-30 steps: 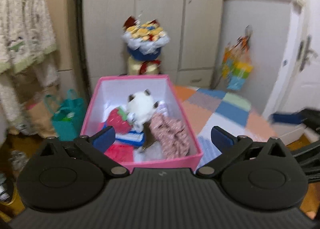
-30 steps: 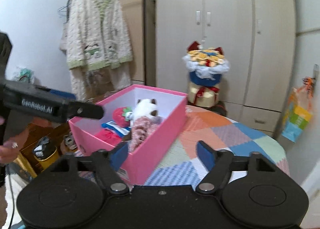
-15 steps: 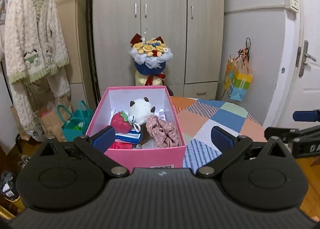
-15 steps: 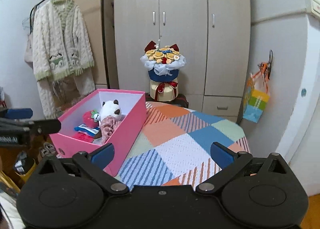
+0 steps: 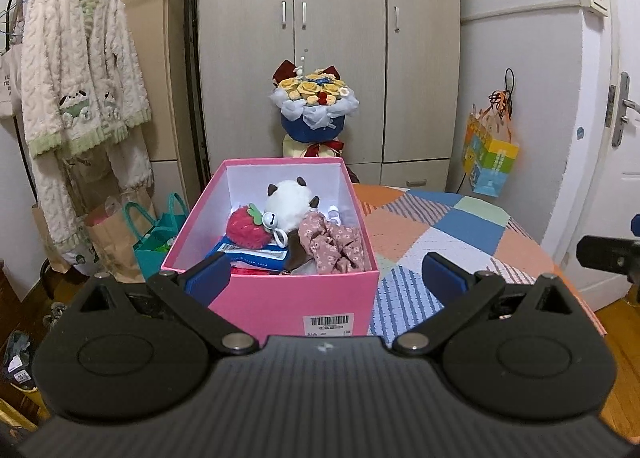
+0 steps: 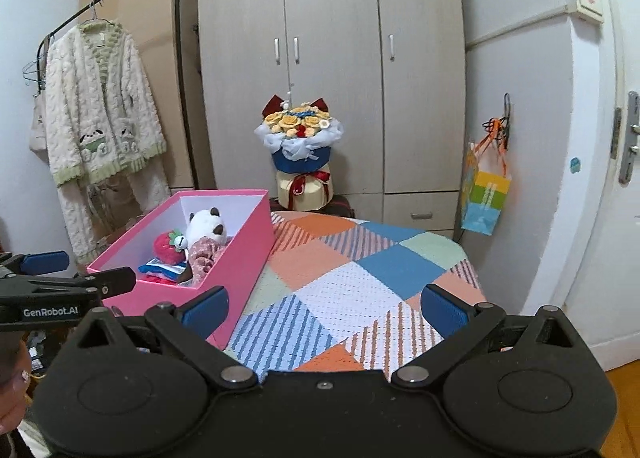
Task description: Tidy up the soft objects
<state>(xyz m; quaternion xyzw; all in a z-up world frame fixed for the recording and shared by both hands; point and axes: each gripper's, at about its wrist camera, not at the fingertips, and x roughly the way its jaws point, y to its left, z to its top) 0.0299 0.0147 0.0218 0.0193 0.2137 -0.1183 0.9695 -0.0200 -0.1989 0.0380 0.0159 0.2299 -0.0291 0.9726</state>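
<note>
1. I hold both grippers back from a pink box point(image 5: 276, 298) that sits at the left edge of a surface point(image 6: 360, 278) covered in a patchwork cloth; the left gripper point(image 5: 326, 276) faces the box's near wall head-on, and the right gripper point(image 6: 324, 308) looks over the bare cloth with the box off to its left.

2. The jaws of both grippers stand wide apart with nothing between them; neither touches the box or anything in it.

3. The soft things all lie inside the box: a white panda toy point(image 5: 290, 206) toward the back, a red strawberry plush point(image 5: 246, 230) touching its left side, a floral pink cloth point(image 5: 334, 248) bunched along the right wall, and a blue-and-white packet point(image 5: 250, 256) beneath them.

4. I judge the work to be at a pause between picks, or close to its end, since no loose soft thing shows on the cloth in either view.

5. If the items are to come out and be sorted, the next move calls for me to bring one gripper over the rim and down onto the topmost piece, most likely the panda toy or the floral cloth, closing gently so the heap beneath stays put.
</note>
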